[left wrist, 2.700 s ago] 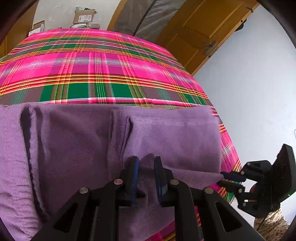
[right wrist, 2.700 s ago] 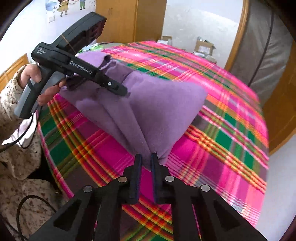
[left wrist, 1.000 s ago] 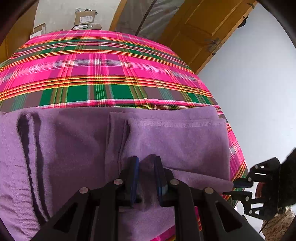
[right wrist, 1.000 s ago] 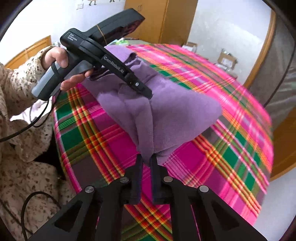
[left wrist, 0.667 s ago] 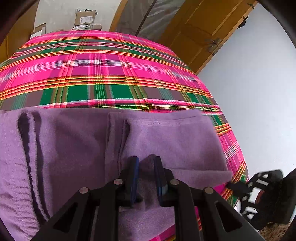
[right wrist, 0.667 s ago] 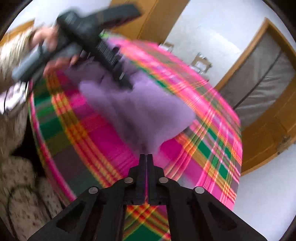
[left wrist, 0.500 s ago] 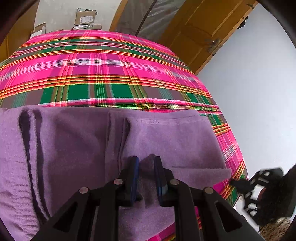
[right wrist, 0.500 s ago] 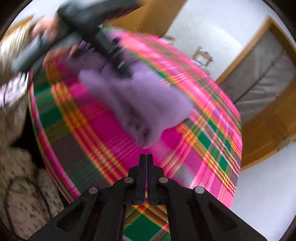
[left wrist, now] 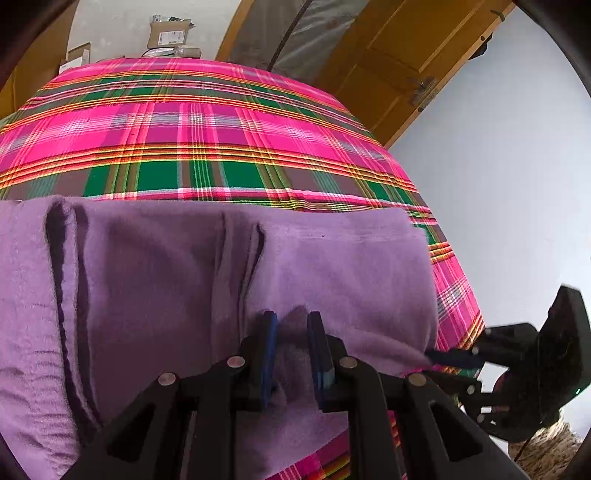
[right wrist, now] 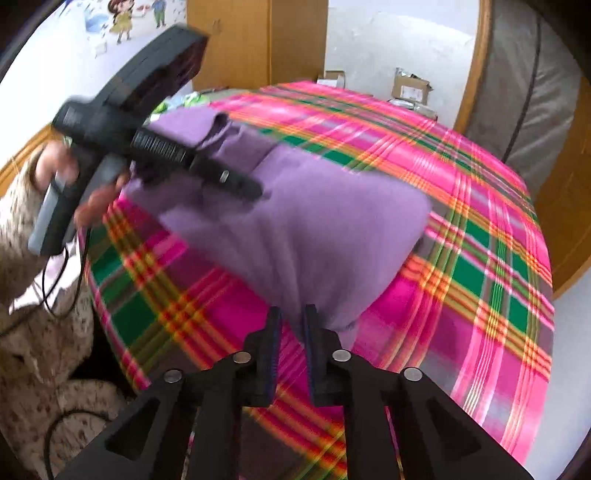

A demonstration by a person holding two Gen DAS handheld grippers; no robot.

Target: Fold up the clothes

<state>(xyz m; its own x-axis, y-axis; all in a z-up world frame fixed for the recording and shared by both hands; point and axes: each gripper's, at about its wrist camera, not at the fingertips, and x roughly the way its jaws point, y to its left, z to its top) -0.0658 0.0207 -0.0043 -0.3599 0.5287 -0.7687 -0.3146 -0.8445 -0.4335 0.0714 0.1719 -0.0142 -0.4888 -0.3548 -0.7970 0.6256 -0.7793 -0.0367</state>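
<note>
Half a second ago the right gripper [right wrist: 290,325] had its jaws pressed together with nothing between them and the whole view smeared by motion; now its jaws stand a little apart with the near corner of the purple cloth [right wrist: 325,236] between them, though the cloth's tip is blurred and a firm pinch cannot be confirmed. The left gripper [left wrist: 290,332] has not changed: its jaws stay clamped on a fold of the cloth, as in every earlier frame. In the left wrist view the cloth [left wrist: 177,288] has barely shifted on the plaid bed [left wrist: 207,125]; its right corner now reaches the right gripper's [left wrist: 452,358] blue tip at the bed's edge, where before that gripper hung blurred just off the corner. The left view shows the cloth's vertical pleats, its stitched far hem, a wooden door [left wrist: 399,48] and cardboard boxes [left wrist: 166,31] past the bed. Only the right view shows, from the left, a hand [right wrist: 62,177] on the left gripper's [right wrist: 255,194] handle, a patterned sleeve [right wrist: 18,229], a trailing cable [right wrist: 48,291], a cartoon sticker [right wrist: 125,16] on the wall, and the cloth lifted in a slack hump between the two grippers above the bed [right wrist: 480,258].
</note>
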